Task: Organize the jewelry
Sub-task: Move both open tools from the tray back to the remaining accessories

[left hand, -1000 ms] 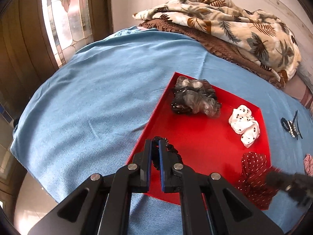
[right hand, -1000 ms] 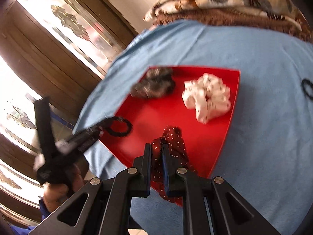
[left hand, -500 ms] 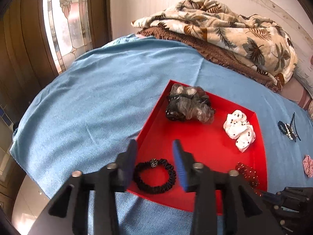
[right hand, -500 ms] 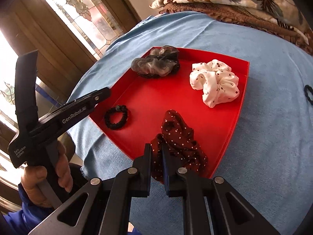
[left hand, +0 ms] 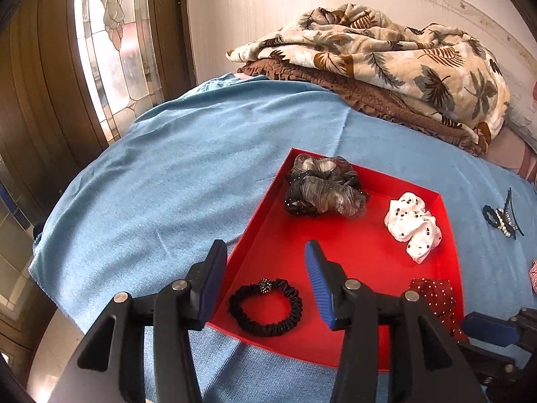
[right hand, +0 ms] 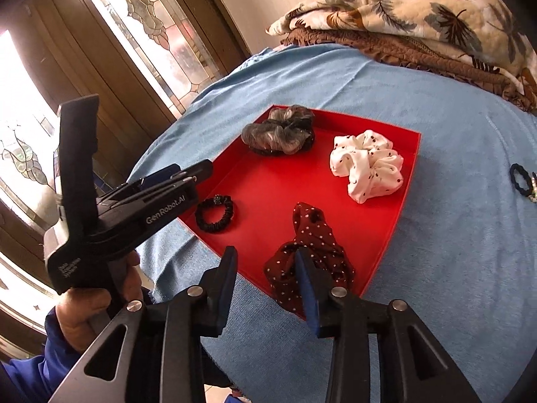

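Beyond the red tray (left hand: 261,231), a pearl clip (left hand: 505,216) (clear only from the left wrist).

Stained-glass window (left hand: 114,50) glowing in dark wood frame, pale wall (left hand: 268,10), blue bedspread (left hand: 174,174)

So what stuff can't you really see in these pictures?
- Dark red dotted scrunchie: in the left wrist view the left gripper arm and the right gripper's tip cover its near part.
- Hair clip with pearls: small in the left wrist view; the right wrist view's edge cuts it off.
- Pink patterned thing: cut off by the left wrist view's edge, unidentifiable.
- Red tray: the right gripper hides its near corner.
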Motion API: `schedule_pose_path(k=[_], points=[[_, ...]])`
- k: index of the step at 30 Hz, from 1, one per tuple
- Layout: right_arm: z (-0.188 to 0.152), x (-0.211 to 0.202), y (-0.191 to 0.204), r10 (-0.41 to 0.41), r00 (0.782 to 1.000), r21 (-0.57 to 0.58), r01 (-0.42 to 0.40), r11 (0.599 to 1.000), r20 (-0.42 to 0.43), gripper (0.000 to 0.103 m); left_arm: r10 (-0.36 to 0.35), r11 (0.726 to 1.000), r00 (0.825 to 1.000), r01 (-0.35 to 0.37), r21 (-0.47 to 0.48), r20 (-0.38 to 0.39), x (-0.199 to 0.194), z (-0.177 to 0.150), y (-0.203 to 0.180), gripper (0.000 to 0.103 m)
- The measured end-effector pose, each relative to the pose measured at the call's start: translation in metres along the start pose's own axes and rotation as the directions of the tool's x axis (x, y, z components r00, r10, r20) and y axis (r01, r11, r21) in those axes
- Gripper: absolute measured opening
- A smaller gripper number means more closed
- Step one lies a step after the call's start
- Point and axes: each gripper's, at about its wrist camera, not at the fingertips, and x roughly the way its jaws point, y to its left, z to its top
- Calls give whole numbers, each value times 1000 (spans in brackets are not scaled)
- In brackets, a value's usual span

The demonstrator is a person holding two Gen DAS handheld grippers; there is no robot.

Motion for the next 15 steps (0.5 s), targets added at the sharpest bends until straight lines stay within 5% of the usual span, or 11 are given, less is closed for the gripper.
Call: schedule_pose_path(k=[7, 15], points=[[-6, -28, -12, -49, 997, 5, 49, 999, 59, 51, 1, 1000, 999, -1, 0, 33, -6, -1, -5, 53], [-35, -79, -76, -219, 971, 80, 212, 974, 96, 58, -33, 999, 995, 35, -17, 91, -38, 1, -12, 53]])
